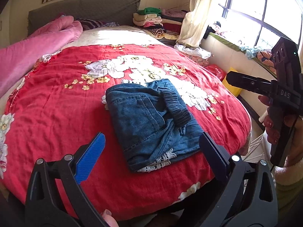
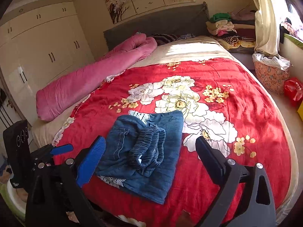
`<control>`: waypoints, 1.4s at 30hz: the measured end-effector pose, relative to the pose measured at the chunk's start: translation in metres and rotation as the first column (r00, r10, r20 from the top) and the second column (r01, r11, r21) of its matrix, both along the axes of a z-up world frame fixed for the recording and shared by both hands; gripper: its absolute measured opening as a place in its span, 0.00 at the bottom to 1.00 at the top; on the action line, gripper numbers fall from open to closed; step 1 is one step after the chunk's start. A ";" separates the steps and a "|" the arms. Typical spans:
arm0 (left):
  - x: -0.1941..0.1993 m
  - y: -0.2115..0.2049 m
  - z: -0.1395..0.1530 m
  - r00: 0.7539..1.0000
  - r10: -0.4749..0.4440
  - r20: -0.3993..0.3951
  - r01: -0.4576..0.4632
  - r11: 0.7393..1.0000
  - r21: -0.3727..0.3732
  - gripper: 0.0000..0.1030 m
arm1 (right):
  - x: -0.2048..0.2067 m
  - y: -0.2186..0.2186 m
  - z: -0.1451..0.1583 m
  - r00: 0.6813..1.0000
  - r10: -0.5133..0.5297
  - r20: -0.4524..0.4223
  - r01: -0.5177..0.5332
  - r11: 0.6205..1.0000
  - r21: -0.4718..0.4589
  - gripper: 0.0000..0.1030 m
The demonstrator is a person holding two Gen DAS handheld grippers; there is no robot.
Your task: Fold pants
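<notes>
Blue denim pants [image 1: 151, 119] [image 2: 170, 124] lie folded into a compact rectangle on a red floral blanket [image 1: 56, 98] [image 2: 236, 113], near the bed's front edge. Their gathered elastic waistband [image 1: 176, 104] [image 2: 149, 145] lies on top, and white lace trim [image 1: 159, 160] peeks out at the near and far ends. My left gripper [image 1: 152, 136] is open just above the near end of the pants, not touching the cloth. My right gripper [image 2: 150, 140] is also open, its jaws straddling the waistband from above with nothing gripped. A hand [image 1: 272, 130] holds it at the right edge.
A rolled pink quilt [image 1: 37, 45] [image 2: 85, 79] lies along the bed's left side. Folded clothes [image 1: 151, 20] are stacked by the grey headboard [image 1: 85, 9]. On the floor to the right stand a floral basket [image 2: 270, 75] and a red bag [image 2: 293, 90]. White wardrobes [image 2: 37, 47] line the left wall.
</notes>
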State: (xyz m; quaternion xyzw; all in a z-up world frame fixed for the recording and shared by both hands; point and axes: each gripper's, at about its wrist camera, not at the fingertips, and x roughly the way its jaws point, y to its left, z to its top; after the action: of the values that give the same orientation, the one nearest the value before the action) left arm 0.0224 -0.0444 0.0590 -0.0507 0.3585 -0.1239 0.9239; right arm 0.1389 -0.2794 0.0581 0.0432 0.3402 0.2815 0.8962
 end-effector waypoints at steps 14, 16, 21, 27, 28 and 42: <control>0.022 0.009 -0.005 0.999 0.035 -0.010 -0.035 0.999 0.008 0.90 | 0.006 -0.011 -0.027 0.998 -0.056 -0.041 0.056 0.998 -0.015 0.94; 0.027 0.011 -0.008 0.999 0.041 -0.016 -0.041 0.999 0.015 0.90 | 0.007 -0.011 -0.031 0.997 -0.060 -0.048 0.060 0.998 -0.016 0.94; 0.036 0.014 -0.016 0.998 0.051 -0.028 -0.051 0.999 0.017 0.90 | 0.012 -0.009 -0.043 0.995 -0.061 -0.073 0.060 0.998 -0.018 0.94; 0.046 0.018 -0.026 0.997 0.059 -0.049 -0.058 0.998 0.019 0.90 | 0.018 -0.003 -0.058 0.993 -0.055 -0.100 0.052 0.998 -0.034 0.95; 0.047 0.018 -0.028 0.997 0.061 -0.054 -0.060 0.998 0.022 0.90 | 0.019 -0.002 -0.060 0.993 -0.053 -0.105 0.050 0.998 -0.033 0.95; 0.077 0.030 -0.057 0.990 0.082 -0.119 -0.082 0.997 -0.001 0.90 | 0.030 0.004 -0.095 0.981 -0.071 -0.179 0.058 0.996 -0.074 0.95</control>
State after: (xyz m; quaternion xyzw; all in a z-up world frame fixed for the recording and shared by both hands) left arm 0.0991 -0.0147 0.0016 -0.0756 0.4100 -0.0837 0.9051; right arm 0.1685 -0.2754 -0.0371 0.0488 0.4283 0.2352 0.8711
